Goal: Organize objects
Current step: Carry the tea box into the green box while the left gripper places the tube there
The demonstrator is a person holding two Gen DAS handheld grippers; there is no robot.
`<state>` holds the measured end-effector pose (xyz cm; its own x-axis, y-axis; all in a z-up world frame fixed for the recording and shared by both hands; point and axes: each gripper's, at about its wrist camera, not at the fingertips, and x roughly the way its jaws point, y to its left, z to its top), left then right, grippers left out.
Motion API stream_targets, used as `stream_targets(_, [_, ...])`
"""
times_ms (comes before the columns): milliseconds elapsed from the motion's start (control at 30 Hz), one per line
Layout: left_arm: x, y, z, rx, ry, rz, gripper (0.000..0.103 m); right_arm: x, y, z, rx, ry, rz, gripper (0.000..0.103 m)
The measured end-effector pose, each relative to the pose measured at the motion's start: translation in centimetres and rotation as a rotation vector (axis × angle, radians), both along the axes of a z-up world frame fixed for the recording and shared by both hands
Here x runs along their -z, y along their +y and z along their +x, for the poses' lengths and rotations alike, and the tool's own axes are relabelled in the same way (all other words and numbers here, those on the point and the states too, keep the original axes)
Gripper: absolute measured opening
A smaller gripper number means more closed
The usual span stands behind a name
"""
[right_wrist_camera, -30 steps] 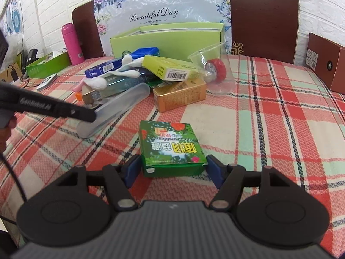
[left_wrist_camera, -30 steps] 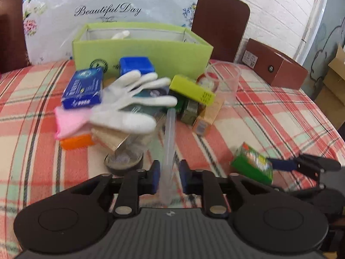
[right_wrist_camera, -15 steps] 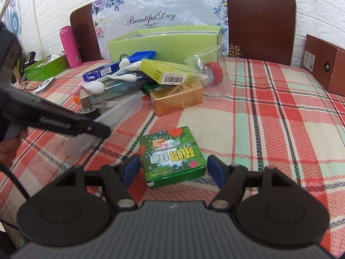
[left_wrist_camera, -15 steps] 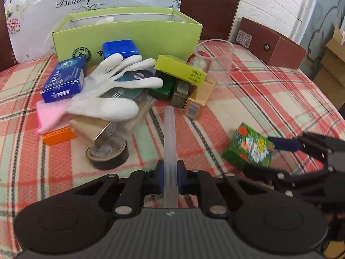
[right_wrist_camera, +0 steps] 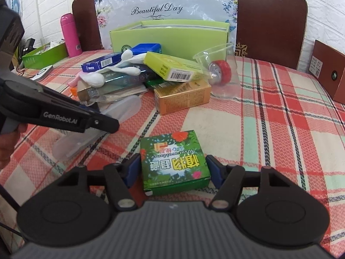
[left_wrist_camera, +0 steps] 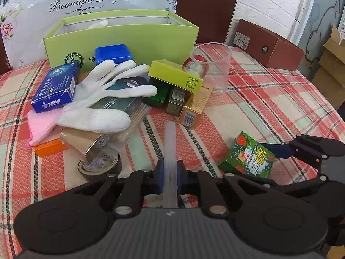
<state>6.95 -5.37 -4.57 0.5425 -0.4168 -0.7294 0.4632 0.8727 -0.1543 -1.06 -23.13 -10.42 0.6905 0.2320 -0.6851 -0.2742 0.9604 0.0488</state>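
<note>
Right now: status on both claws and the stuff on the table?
Left claw shut on clear plastic tube. Right claw closing around green box, pads not yet touching. Lime bin behind clutter pile, glove on top.

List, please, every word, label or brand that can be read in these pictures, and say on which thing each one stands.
"Beautiful Day": on the white flowered plastic bag behind the light green cardboard box.
"GenRobot.AI": on the black finger of the left gripper.
Too small or blurred to read: the round logo on the light green box, and the print and barcodes on the small cartons, including the green flowered box.
</note>
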Motion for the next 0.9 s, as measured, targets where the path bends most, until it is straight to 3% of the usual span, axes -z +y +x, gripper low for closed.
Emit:
stream_targets(133, [-3.0, 1.1, -1.3, 0.025, -0.059, -0.047, 0.011, -2.9, -0.6, -0.6, -0.045, -0.04, 0.062, 0.063])
stream_targets(267, [-7.4, 1.5, -1.4, 0.033, -0.171, -0.092, 0.011, -7.1, -1.1, 0.0, -0.076, -0.145, 0.081, 0.063])
stream_targets(433, [-12.4, 1.4, 1.8, -0.002, -0.255, -0.195, 0.011, -11.5, -1.3, 3.4, -0.073, -0.272, 0.057, 0.063])
stream_targets(533, [-14.3, 0.4, 4.1, -0.031, -0.297, -0.212, 0.011, -13.1, -1.1, 6.3, -0.053, -0.328, 0.023, 0.063])
stream_targets(700, [-15.3, -1.3, 9.9, -0.067, -0.265, -0.258, 0.011, -13.9, -1.3, 12.8, 0.018, -0.355, 0.001, 0.063])
stream_targets(900, [-13.8, -3.1, 17.2, -0.106, -0.231, -0.222, 0.011, -11.3, -0.9, 19.8, 0.027, -0.338, -0.076, 0.063])
